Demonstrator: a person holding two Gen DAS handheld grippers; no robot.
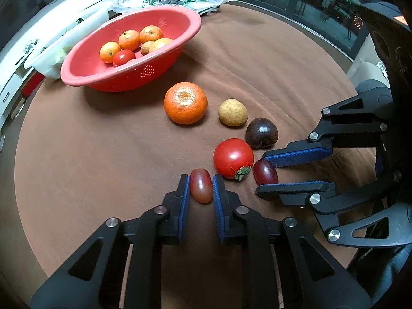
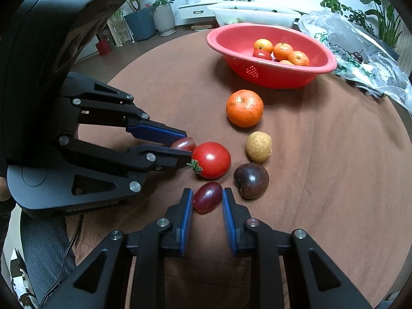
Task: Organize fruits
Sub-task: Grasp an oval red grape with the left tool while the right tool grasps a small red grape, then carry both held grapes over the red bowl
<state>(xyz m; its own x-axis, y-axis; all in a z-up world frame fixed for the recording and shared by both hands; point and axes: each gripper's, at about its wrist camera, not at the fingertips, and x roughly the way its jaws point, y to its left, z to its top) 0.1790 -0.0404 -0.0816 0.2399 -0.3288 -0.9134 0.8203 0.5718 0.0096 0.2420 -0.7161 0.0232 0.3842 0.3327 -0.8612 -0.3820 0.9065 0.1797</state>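
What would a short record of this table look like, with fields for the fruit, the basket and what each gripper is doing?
surface: round table under a brown cloth
basket: red colander, holding small oranges and one tomato
loose fruit: large orange, tan round fruit, dark plum, red tomato
left gripper: shut on a reddish grape tomato
right gripper: shut on a dark red grape
behind basket: white tub, clear plastic bag
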